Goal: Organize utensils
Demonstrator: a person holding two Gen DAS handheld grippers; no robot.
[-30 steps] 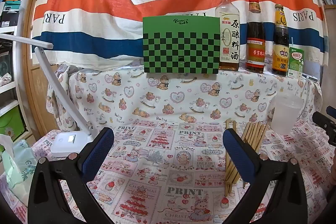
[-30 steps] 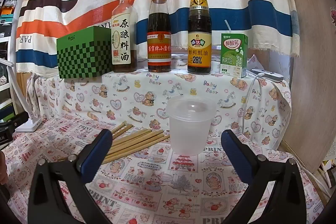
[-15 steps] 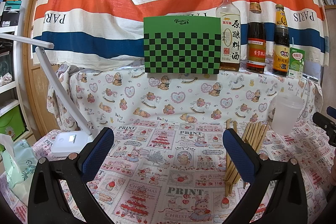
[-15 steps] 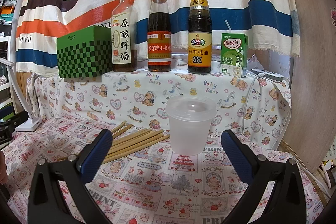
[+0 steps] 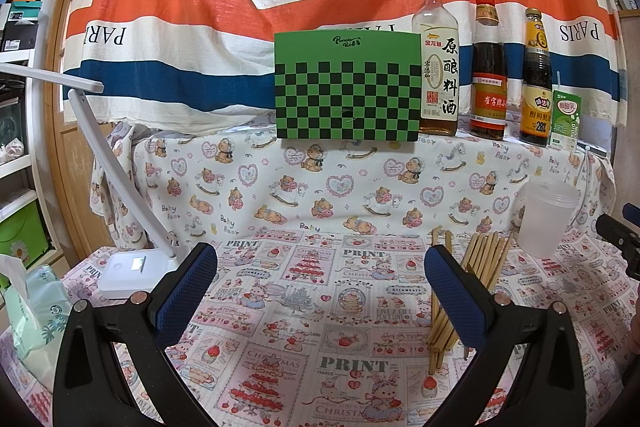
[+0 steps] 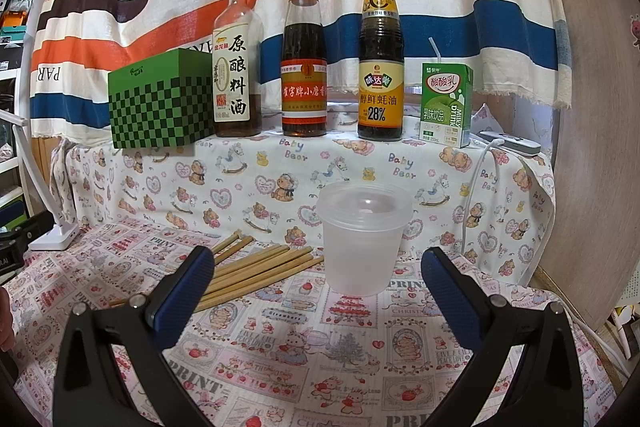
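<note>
L gripper (image 5: 320, 287) & R gripper (image 6: 318, 283) both spread wide, empty (above tablecloth); chopsticks (image 6: 256, 269) lie beside plastic cup (image 6: 362, 239).

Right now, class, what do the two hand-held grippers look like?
Both the left hand-held gripper and the right hand-held gripper have black angular plastic frames with silver screws, each carrying two fingers faced with textured dark-blue pads. No cables or markings show.

Left tool (image 5: 320, 283) spread wide, empty; chopsticks (image 5: 476, 271) fanned beside cup (image 5: 544, 219).
</note>
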